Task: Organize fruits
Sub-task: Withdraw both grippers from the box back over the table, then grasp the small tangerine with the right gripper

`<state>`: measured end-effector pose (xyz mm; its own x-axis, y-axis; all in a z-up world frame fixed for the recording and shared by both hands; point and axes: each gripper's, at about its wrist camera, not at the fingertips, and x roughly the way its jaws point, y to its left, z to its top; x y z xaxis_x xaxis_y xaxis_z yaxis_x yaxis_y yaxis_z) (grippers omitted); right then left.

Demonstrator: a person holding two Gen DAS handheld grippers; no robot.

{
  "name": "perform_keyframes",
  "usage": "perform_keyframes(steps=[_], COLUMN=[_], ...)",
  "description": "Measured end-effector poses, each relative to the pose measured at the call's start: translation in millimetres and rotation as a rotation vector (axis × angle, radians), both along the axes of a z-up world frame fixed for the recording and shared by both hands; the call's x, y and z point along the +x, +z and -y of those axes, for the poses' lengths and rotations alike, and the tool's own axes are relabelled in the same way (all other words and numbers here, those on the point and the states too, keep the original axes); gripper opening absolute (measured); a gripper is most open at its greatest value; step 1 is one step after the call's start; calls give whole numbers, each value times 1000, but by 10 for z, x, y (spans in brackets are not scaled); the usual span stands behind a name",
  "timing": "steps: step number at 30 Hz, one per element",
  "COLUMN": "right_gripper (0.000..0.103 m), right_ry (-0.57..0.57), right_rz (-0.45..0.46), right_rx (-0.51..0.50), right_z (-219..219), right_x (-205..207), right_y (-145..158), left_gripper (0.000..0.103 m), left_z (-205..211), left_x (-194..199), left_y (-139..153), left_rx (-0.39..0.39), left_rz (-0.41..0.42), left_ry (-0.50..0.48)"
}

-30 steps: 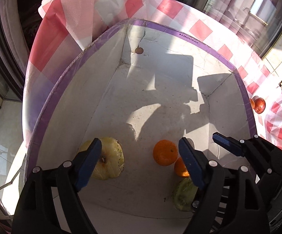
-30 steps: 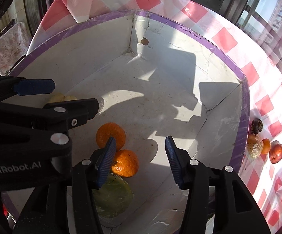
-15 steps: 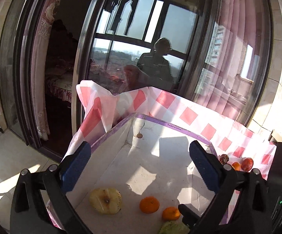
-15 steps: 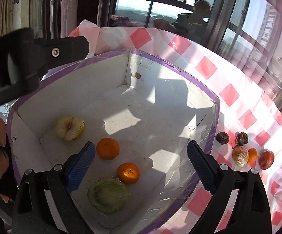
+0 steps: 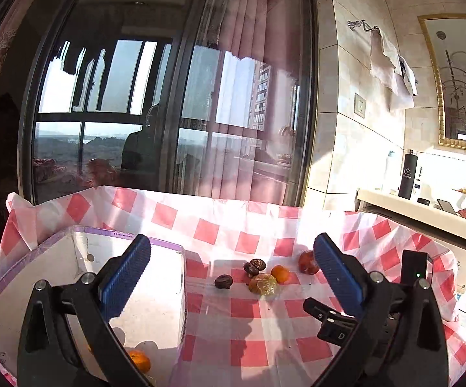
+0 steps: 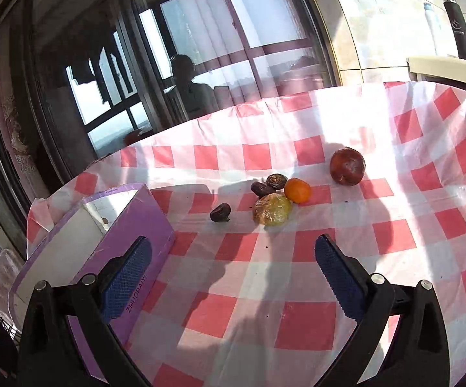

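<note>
Meanwhile, both hand-held grippers are seen spread wide and empty: the left hand-held gripper (image 5: 231, 279) and the right hand-held gripper (image 6: 233, 272), whose jaws are opening. Loose fruit is clustered far across the checked surface (image 6: 394, 235): a red fruit (image 6: 347, 165), a small orange (image 6: 297, 190), a wrapped yellow fruit (image 6: 272, 209) and what appear to be dark dried fruits (image 6: 220, 212). One orange (image 5: 140, 360) is glimpsed inside the purple-edged box (image 5: 168, 290), at left. The nearest piece is best approached low, with the pads centred on it before closing.
</note>
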<state>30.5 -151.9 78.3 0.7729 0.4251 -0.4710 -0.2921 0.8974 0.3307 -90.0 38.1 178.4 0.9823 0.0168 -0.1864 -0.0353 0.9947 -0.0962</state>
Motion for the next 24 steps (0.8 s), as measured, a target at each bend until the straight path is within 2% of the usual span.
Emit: perform_keyframes(steps=[2, 5, 8, 10, 15, 18, 21, 24], right_gripper=[98, 98, 98, 98, 98, 98, 97, 90], right_ry=[-77, -154, -180, -202, -206, -182, -128, -85], right_rz=[-33, -80, -132, -123, -166, -176, -173, -176], right_rx=[2, 13, 141, 162, 158, 125, 82, 67], right_z=[237, 538, 796, 881, 909, 812, 640, 440], right_x=[72, 184, 260, 286, 511, 695, 897, 1131], right_y=[-174, -390, -505, -523, -558, -556, -540, -536], left_gripper=[101, 101, 101, 101, 101, 101, 101, 101], left_z=[266, 516, 564, 548, 356, 184, 81, 65], left_x=[221, 652, 1102, 1347, 1693, 1851, 1810, 1812], left_y=[-215, -609, -988, -1190, -1460, -1603, -1611, -1616], left_rx=[11, -11, -41, -33, -16, -99, -169, -190], left_rz=[-76, -226, -358, -419, -488, -607, -575, -575], left_ry=[-98, -156, -129, -88, -6, 14, -3, -25])
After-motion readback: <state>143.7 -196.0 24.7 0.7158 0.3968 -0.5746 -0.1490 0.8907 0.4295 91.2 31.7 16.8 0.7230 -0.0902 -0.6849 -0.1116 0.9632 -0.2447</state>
